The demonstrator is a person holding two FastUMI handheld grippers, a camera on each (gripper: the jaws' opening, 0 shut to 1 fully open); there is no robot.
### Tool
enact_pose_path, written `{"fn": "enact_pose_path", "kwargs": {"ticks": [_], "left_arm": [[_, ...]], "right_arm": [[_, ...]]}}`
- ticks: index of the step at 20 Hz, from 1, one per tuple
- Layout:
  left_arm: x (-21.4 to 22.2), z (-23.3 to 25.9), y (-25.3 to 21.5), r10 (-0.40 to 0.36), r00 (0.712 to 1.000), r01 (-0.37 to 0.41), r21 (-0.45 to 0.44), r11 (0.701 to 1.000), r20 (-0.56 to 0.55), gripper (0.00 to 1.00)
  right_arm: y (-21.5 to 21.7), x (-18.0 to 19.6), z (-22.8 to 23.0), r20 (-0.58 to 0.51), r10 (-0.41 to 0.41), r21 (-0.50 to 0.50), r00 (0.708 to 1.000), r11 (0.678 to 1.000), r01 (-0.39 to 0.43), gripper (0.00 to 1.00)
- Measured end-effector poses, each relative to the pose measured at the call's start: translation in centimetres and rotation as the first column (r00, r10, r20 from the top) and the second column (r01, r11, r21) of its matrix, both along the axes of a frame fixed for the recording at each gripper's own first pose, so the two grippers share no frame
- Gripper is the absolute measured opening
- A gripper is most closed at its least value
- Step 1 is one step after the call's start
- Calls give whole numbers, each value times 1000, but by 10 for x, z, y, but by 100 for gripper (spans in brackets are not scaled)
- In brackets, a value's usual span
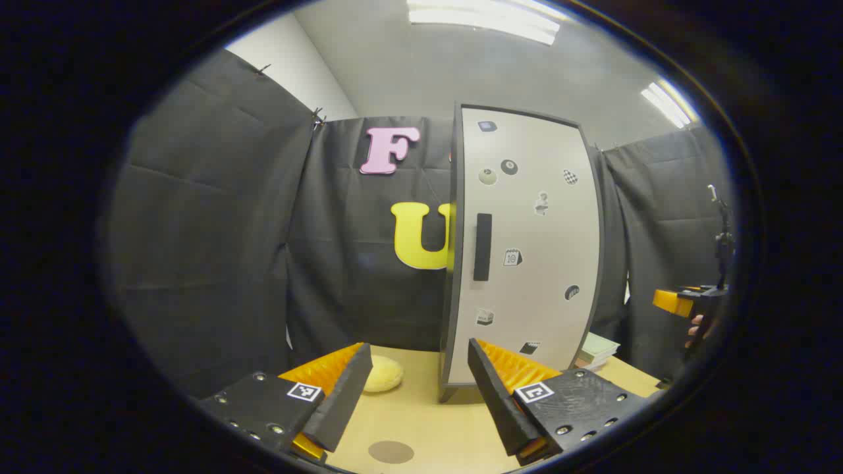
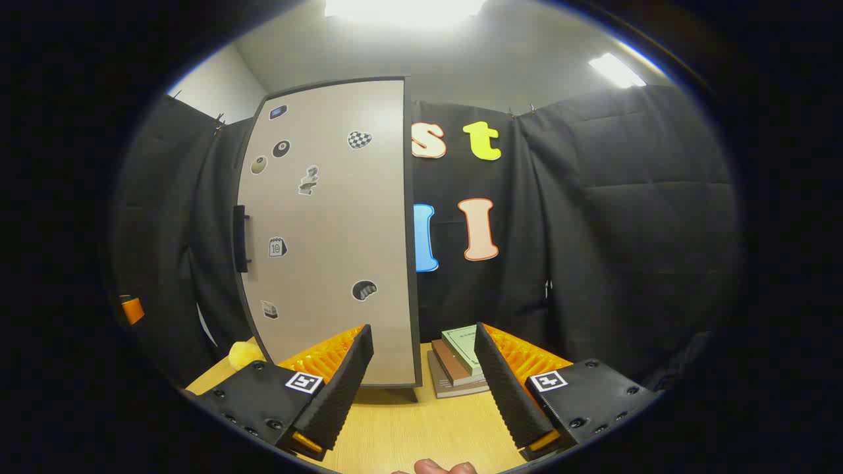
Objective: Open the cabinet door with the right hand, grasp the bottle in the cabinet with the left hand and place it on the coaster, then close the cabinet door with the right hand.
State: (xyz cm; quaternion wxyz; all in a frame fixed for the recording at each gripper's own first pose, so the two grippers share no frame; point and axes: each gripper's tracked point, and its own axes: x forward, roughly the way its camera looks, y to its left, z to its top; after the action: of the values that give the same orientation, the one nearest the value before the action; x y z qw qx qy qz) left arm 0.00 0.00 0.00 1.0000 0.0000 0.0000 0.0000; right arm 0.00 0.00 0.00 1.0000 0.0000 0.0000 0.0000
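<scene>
— Both grippers, left [image 1: 416, 388] and right [image 2: 423, 378]: jaw state?
— Spread apart, holding nothing.
— Cabinet [image 1: 523, 243] position?
— Standing on the table [image 1: 428, 421], door closed; coaster [image 1: 390, 451] near the left gripper, books [image 2: 461, 359] right of the cabinet.

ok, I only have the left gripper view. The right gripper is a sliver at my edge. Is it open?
Observer: Open. In the right gripper view the right gripper has its jaws apart, with nothing between them.
Operator: Lined up with the handle?
Observer: No. The handle is at the left edge of the door, well left of the gripper, which points at the door's right edge.
Operator: What's the pale thing right of the cabinet?
Observer: A stack of books, green one on top, lying on the table next to the cabinet.
</scene>
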Motion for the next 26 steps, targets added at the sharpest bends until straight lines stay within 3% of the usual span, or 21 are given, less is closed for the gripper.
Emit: {"fn": "enact_pose_path", "kwargs": {"ticks": [6, 10, 12, 16, 22, 26], "left_arm": [[7, 0, -10, -28, 1000, 28, 33, 999, -7, 87], [7, -13, -16, -46, 999, 46, -1, 999, -29, 90], [5, -20, -11, -33, 999, 33, -14, 999, -40, 87], [4, -31, -6, -25, 998, 24, -19, 1000, -59, 90], [-4, -44, 4, -1, 997, -2, -41, 999, -81, 87], [-12, -56, 17, 33, 995, -37, -44, 998, -94, 90]], "right_arm": [[14, 0, 3, -11, 38, -3, 999, 999, -38, 93], [19, 1, -3, -28, 49, -5, 998, 999, -50, 93], [22, 0, -7, -38, 52, 1, 998, 999, -52, 98], [28, 1, -8, -51, 62, 0, 997, 998, -62, 98], [45, 12, 3, -57, 86, -43, 995, 995, -88, 98], [69, 24, 16, -58, 142, -35, 988, 989, -145, 98]]}}
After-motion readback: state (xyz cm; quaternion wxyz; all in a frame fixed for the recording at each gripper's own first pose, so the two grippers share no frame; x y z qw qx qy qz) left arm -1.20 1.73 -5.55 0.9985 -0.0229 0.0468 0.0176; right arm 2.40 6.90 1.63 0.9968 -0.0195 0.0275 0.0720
